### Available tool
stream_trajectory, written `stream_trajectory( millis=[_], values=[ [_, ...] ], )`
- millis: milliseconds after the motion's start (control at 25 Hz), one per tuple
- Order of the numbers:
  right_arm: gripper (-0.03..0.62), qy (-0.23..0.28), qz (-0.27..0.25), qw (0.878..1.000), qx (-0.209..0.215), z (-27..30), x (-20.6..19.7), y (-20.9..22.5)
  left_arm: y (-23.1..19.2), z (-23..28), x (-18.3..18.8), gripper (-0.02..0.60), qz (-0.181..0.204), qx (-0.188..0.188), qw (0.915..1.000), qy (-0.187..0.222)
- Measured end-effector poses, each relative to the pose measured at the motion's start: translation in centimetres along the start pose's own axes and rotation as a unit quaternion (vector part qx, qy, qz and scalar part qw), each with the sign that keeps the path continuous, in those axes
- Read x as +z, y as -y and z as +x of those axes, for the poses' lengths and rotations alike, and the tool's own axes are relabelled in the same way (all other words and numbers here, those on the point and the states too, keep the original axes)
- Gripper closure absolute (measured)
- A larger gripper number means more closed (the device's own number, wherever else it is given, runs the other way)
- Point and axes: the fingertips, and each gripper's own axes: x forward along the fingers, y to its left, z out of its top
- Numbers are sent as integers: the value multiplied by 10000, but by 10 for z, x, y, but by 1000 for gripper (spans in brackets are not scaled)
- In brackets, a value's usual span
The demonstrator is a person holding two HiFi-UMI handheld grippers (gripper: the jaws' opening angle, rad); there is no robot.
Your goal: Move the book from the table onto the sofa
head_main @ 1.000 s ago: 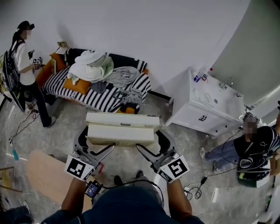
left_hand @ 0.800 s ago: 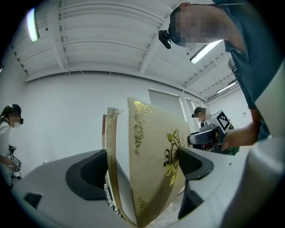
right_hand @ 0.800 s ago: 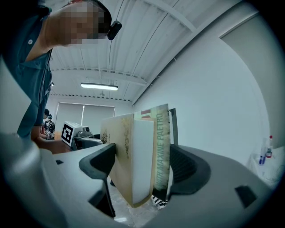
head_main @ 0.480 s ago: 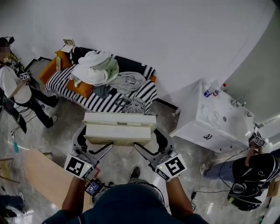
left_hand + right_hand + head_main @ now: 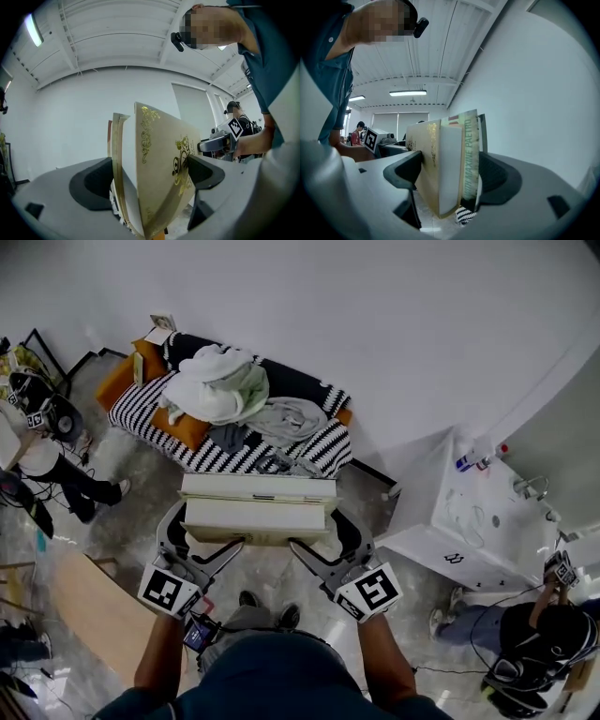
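Note:
A cream book [image 5: 258,510] with gold ornament, stacked with a second book, hangs in the air in front of me, clamped at both ends. My left gripper [image 5: 183,532] is shut on its left end and my right gripper [image 5: 339,534] is shut on its right end. In the left gripper view the gold-printed cover [image 5: 159,164] fills the gap between the jaws of the left gripper [image 5: 150,180]. In the right gripper view the book spines [image 5: 446,164] sit pinched in the right gripper [image 5: 452,174]. The black-and-white striped sofa [image 5: 150,413] stands just beyond the book, against the wall.
A pile of white and grey clothes [image 5: 230,390] and orange cushions [image 5: 183,427] cover much of the sofa. A white sink cabinet [image 5: 469,521] stands at the right. A wooden tabletop [image 5: 94,615] lies at lower left. People stand at the left edge [image 5: 33,442] and lower right [image 5: 544,652].
The sofa has drawn closer to the held book in the head view, and the view has swung rightwards. Both grippers keep their hold. The person at left has slid towards the frame edge.

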Motion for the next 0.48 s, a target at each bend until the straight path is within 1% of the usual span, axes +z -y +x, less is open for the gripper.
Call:
stream_trajectory(
  millis=[120,240,480],
  values=[
    [200,-57,44,10000,-2,24,-2,18,-23,19,-4,100,-36,8,10000,-66],
    [200,-136,54,9999,-27,52,-3,46,-51,48,-12,100,-130,8,9998,-131],
    [200,-215,60,9995,-231,113,-12,71,-111,80,-29,100,-230,-242,9992,-211]
  ],
)
